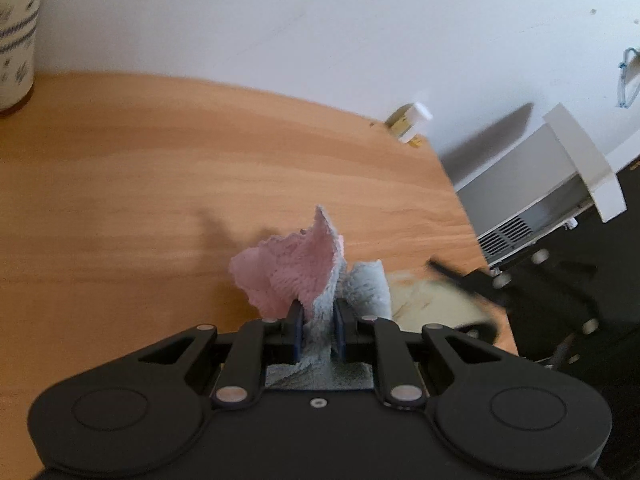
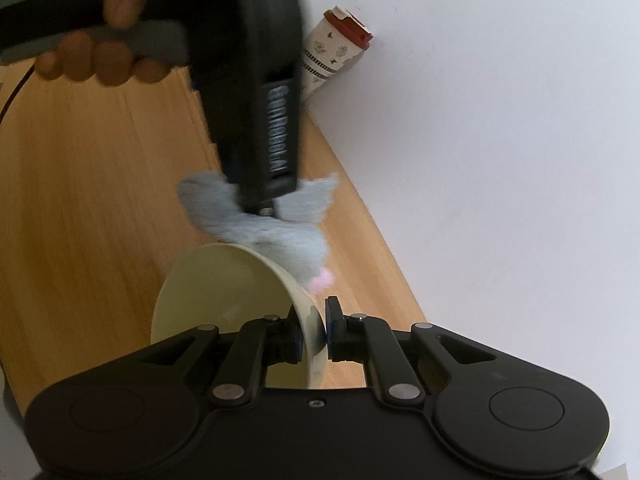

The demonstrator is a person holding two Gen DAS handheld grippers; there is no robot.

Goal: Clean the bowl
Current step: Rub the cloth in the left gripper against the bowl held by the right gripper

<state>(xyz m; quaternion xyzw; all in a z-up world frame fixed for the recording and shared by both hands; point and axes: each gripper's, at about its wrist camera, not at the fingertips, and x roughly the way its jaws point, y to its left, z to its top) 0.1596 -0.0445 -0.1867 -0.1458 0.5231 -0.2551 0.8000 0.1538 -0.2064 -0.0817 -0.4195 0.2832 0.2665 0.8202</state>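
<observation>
A cloth (image 1: 304, 276) is clamped in the left hand-held gripper (image 1: 318, 320); the bowl (image 2: 224, 292) rim is pinched by the right hand-held gripper (image 2: 312, 328).

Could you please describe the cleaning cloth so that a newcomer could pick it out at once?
Above the wooden table, the left gripper is shut on the cloth, right beside the cream bowl. It is the only soft, fluffy thing there: pink one side, grey-blue the other.

A patterned paper cup (image 2: 334, 54) stands on the wooden table (image 1: 140, 168) against the white wall (image 1: 320, 20).
</observation>
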